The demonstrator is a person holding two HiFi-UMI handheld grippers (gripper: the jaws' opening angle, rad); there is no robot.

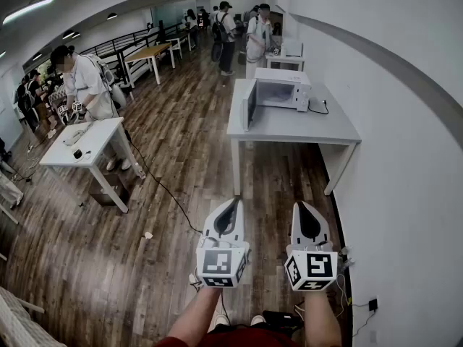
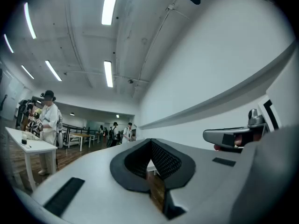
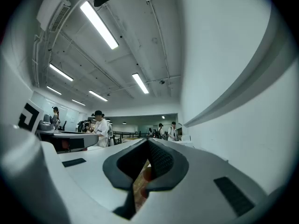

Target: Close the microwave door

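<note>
A white microwave [image 1: 283, 91] stands on a grey table [image 1: 289, 125] against the right wall, some way ahead of me. Its door [image 1: 249, 105] hangs open toward the left. My left gripper [image 1: 231, 202] and right gripper [image 1: 303, 205] are held side by side over the wooden floor, well short of the table. Both point forward with jaws together and nothing between them. In the left gripper view the left gripper [image 2: 150, 143] shows shut, with the right gripper [image 2: 233, 136] beside it. The right gripper [image 3: 148, 143] shows its jaws meeting in its own view.
A white table [image 1: 79, 139] stands at the left with a person [image 1: 83, 82] at it. More people [image 1: 228, 27] and tables are at the back of the room. A black cable [image 1: 166, 190] trails over the floor. The white wall [image 1: 405, 157] runs along the right.
</note>
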